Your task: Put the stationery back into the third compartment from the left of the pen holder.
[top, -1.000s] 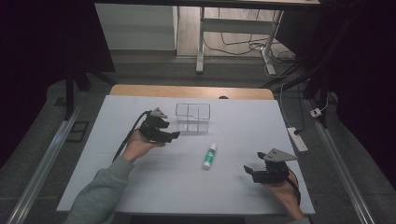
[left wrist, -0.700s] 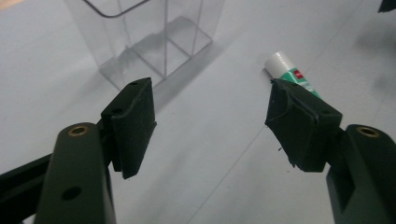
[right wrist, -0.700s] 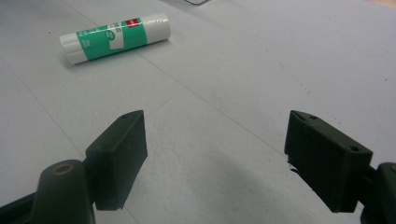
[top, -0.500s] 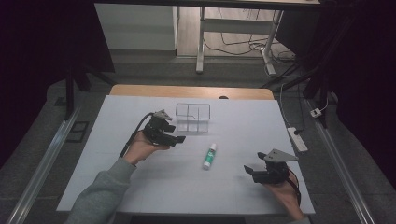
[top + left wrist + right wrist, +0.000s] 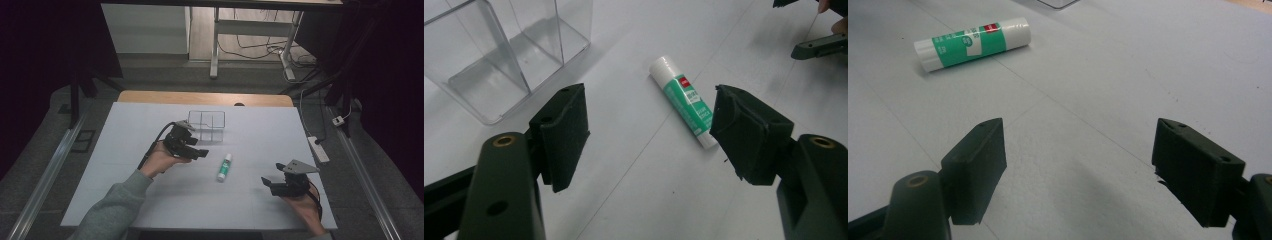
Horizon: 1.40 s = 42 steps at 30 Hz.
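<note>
A green and white glue stick point(image 5: 224, 167) lies flat on the white table point(image 5: 125, 200), near its middle. My left gripper point(image 5: 201, 153) hovers just left of it, open, jaws pointing toward it with nothing between them. In the left gripper view the glue stick point(image 5: 684, 102) lies ahead between the fingertips point(image 5: 564, 132) of the left gripper point(image 5: 651, 135). My right gripper point(image 5: 266, 183) rests open at the front right, apart from the stick. In the right gripper view the glue stick point(image 5: 973, 42) lies far ahead to the left of the empty right gripper point(image 5: 1078, 170).
A clear plastic box with compartments point(image 5: 207, 124) stands empty behind the left gripper, also seen in the left gripper view as the clear box point(image 5: 499, 55). The table's wooden back edge point(image 5: 205, 97) lies beyond it. Cables trail from both grippers.
My left gripper has moved slightly right and nearer, closing on the glue stick. The right gripper and the glue stick have stayed put.
</note>
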{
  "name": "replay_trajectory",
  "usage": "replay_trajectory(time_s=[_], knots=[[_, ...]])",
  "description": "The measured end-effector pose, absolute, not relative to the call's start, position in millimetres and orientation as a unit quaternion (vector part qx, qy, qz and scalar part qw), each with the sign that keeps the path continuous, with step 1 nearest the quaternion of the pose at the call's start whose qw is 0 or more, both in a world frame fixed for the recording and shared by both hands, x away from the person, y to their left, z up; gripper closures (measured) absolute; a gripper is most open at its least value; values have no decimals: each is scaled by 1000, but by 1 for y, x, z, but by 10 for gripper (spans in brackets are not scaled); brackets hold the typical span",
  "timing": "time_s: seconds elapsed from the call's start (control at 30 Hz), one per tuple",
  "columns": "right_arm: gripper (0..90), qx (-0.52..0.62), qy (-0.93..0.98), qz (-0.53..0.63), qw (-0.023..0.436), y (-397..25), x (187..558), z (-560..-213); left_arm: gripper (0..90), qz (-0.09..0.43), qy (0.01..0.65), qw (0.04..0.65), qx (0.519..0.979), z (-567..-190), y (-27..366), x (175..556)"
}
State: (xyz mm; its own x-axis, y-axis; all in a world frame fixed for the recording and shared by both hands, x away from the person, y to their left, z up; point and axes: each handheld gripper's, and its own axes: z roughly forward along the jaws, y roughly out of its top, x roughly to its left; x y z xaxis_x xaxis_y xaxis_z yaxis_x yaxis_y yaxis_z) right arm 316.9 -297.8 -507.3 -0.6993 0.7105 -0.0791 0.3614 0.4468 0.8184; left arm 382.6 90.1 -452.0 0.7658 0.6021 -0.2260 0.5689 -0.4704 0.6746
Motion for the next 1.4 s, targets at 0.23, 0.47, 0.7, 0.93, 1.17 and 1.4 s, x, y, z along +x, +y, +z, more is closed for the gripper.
replay_trajectory(time_s=[0.23, 0.47, 0.7, 0.93, 1.17, 1.4], knots=[[215, 323, 827, 409, 212, -297, 317, -507, 307, 23, 336, 383, 860, -453, 82, 381], [215, 322, 826, 410, 213, -297, 317, -507, 309, 21, 331, 380, 864, -456, 68, 381], [215, 323, 828, 406, 214, -296, 318, -508, 310, 16, 326, 366, 872, -459, 53, 384], [215, 321, 829, 403, 216, -295, 319, -508, 314, 15, 317, 343, 884, -460, 32, 388], [215, 319, 830, 402, 218, -294, 319, -508, 317, 2, 325, 327, 887, -468, 16, 399], [216, 319, 830, 401, 219, -294, 319, -508, 324, -5, 334, 313, 889, -475, 1, 407]])
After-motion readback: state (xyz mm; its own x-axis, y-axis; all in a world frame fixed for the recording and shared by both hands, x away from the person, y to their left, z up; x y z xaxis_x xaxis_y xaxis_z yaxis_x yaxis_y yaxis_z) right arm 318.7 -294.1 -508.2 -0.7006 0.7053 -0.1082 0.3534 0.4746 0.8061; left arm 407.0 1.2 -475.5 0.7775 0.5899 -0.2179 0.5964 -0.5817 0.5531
